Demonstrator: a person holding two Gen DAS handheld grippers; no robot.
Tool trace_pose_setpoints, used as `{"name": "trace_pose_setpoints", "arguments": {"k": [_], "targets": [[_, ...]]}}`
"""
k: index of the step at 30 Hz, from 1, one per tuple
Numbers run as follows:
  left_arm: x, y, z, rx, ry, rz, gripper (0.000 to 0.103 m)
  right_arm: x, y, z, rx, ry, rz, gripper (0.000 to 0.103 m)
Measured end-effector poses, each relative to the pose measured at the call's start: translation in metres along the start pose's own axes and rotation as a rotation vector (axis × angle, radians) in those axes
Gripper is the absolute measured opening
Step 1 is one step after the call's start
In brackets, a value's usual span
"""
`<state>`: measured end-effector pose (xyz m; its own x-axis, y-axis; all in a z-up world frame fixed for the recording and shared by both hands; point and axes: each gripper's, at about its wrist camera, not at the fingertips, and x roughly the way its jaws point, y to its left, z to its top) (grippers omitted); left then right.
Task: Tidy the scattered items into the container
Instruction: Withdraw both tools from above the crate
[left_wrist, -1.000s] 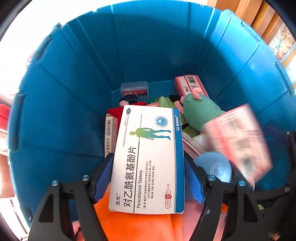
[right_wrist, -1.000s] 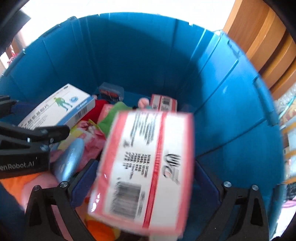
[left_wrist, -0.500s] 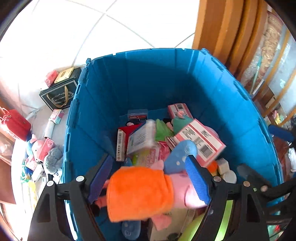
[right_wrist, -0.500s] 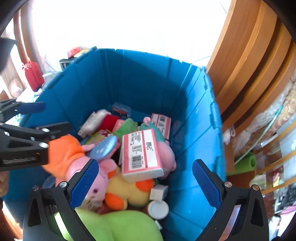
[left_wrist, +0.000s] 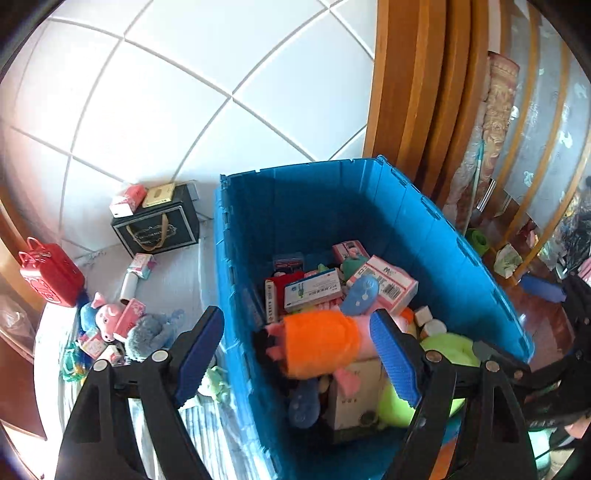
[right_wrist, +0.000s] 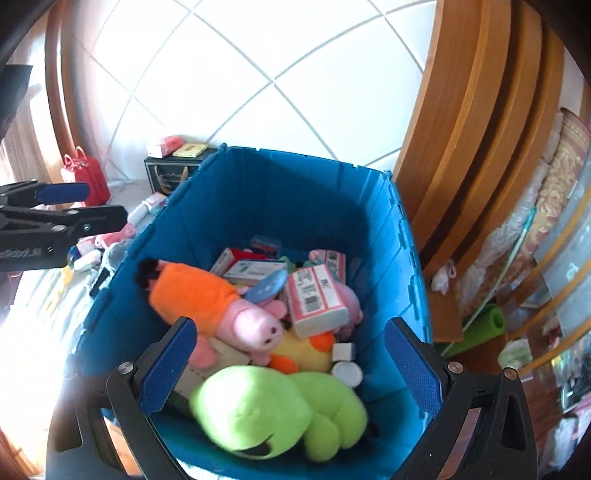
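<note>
The blue crate holds plush toys and boxes. A white and blue paracetamol box and a pink and white box lie on the heap. Beside them are a pink pig plush in orange and a green plush. My left gripper hangs open above the crate's left wall, holding nothing. Over the crate's near end, my right gripper is also open and holds nothing. More toys and small boxes lie scattered on the floor to the left.
A black gift bag with small boxes on top and a red bag stand left of the crate. A wooden door frame rises right behind it. A green rolled mat lies at the right on the white tiled floor.
Both grippers have let go of their boxes and risen back out of the crate. The paracetamol box and the pink and white box now lie on the heap inside.
</note>
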<state>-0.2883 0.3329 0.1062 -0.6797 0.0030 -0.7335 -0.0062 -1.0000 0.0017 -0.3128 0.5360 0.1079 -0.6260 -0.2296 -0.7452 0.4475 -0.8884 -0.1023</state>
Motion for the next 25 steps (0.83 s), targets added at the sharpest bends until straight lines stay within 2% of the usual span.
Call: {"name": "trace_pose_setpoints", "arguments": {"k": [7,11,18,21,25], "targets": [[-0.057,0.034,-0.074,-0.006,-0.139,0.011,0.081,-0.045,0.055,-0.036,0.062,-0.104,0.011,0.103],[-0.074,0.052,-0.107,-0.012,-0.14,0.007,0.081,-0.055,0.091,-0.054,0.079,-0.139,0.012,0.103],[-0.096,0.067,-0.139,-0.04,-0.146,-0.046,0.081,-0.072,0.123,-0.073,0.13,-0.166,0.005,0.103],[-0.101,0.066,-0.146,-0.042,-0.159,-0.018,0.081,-0.08,0.129,-0.079,0.139,-0.171,-0.008,0.103],[-0.106,0.066,-0.151,-0.05,-0.166,-0.019,0.081,-0.086,0.134,-0.085,0.134,-0.173,-0.013,0.103]]}}
